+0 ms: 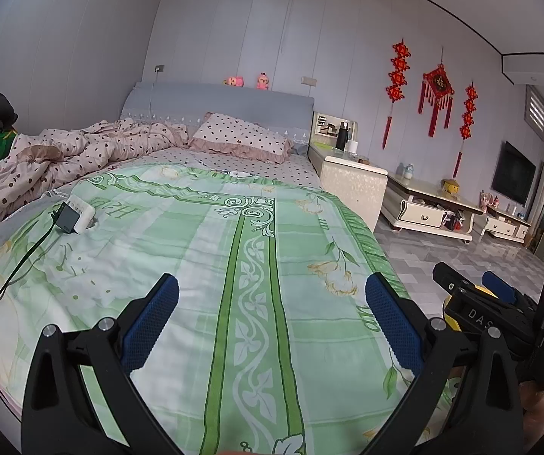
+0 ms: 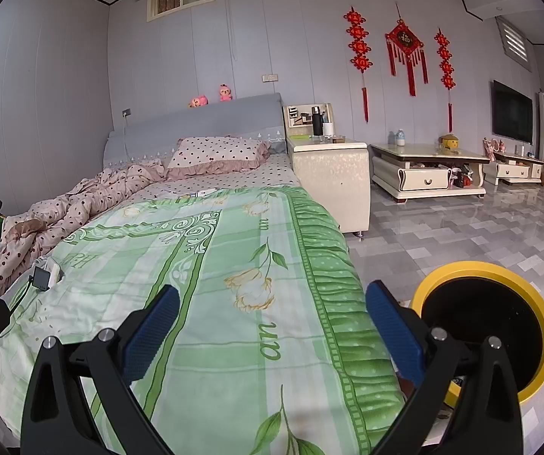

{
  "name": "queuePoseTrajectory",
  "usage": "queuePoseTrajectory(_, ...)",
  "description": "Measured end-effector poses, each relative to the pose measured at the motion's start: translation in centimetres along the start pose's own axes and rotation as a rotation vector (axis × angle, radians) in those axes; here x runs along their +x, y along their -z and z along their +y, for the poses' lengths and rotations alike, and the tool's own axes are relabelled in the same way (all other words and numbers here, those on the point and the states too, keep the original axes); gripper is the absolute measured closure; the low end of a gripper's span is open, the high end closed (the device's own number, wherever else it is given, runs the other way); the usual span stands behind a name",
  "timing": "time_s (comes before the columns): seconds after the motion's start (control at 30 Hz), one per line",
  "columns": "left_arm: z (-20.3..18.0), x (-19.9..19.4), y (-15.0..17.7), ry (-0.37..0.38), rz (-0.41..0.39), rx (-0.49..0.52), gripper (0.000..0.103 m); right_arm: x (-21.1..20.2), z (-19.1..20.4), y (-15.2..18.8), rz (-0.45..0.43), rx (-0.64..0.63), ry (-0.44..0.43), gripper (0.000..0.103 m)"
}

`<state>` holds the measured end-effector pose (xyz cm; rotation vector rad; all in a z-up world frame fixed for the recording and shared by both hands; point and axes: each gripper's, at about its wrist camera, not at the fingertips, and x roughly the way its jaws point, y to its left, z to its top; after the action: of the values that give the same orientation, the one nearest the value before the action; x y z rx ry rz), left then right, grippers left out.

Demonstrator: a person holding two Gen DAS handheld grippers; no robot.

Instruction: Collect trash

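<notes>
Trash bin (image 2: pixel 499 276): round, yellow rim, black inside, standing on the grey tiled floor (image 2: pixel 461 227) just beside the foot corner of the bed (image 2: pixel 234 265), touching nothing of mine. My right gripper (image 2: pixel 272 326): jaws wide, empty, over the green floral quilt's frilled edge. My left gripper (image 1: pixel 272 314): jaws wide, empty, over mid-quilt. Only the left view shows my right gripper, partly covering the bin. Open floor runs right toward the cabinets.
</notes>
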<state>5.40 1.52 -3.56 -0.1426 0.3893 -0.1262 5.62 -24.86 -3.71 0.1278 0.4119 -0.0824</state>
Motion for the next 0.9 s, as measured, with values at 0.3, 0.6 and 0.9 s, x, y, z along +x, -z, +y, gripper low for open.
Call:
queuePoseTrajectory(0.3,0.01,0.13,0.3,0.002,0.006,-0.003,0.008,0.16,-0.19,0.57,0.012,0.004,0.001,0.008)
queuePoseTrajectory(0.6,-0.09,0.18,0.63,0.005,0.011,-0.005,0.008,0.28,-0.17,0.47,0.021,0.006,0.001,0.008)
queuePoseTrajectory(0.9,-0.09,0.24,0.53,0.006,0.013,-0.006,0.008,0.34,-0.23,0.45,0.024,0.007,0.001,0.008)
